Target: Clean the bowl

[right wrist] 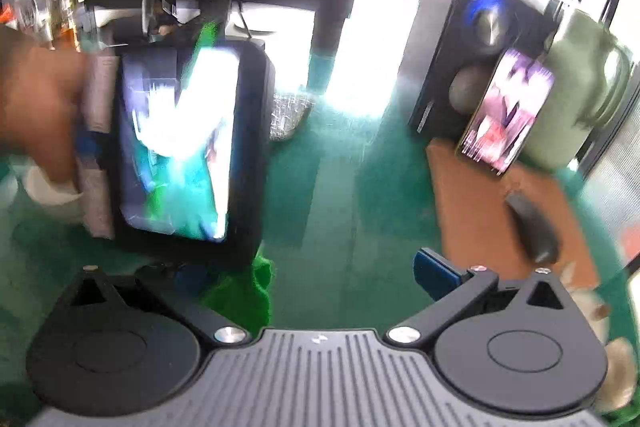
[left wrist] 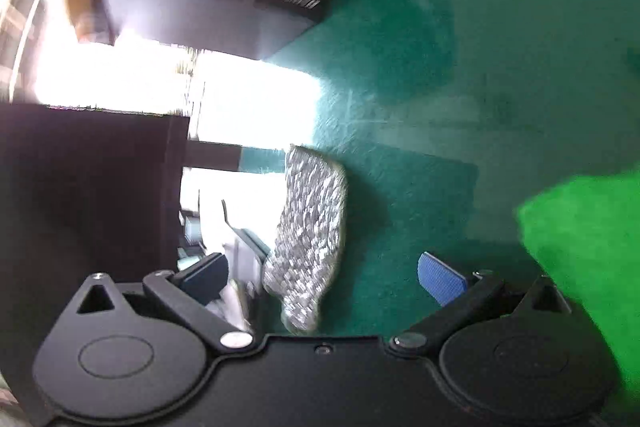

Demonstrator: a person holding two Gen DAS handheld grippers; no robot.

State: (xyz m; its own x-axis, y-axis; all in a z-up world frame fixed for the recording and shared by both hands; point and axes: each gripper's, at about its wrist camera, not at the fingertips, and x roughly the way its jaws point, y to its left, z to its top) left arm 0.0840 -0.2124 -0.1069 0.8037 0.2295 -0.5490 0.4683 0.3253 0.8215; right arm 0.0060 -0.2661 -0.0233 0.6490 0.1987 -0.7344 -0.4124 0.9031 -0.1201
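Observation:
A silver sparkly scouring pad [left wrist: 308,243] lies on the green table top [left wrist: 440,67], between the spread fingers of my open left gripper [left wrist: 324,277] and nearer its left finger. A bright green cloth [left wrist: 580,247] lies to the right of that gripper. In the right wrist view a hand [right wrist: 36,107] holds the left gripper's black body with a lit screen [right wrist: 180,147]. Beside it shows part of a white vessel, likely the bowl [right wrist: 44,191], mostly hidden. My right gripper [right wrist: 312,275] is open and holds nothing, with the green cloth [right wrist: 244,291] by its left finger. The scouring pad [right wrist: 288,115] lies further ahead.
A black box [left wrist: 208,11] stands at the table's far side, with a purple printed carton [right wrist: 508,115] leaning on it. A brown mat [right wrist: 480,195] carries a dark oblong object [right wrist: 532,227]. A pale green container [right wrist: 580,87] stands behind. Both views are blurred.

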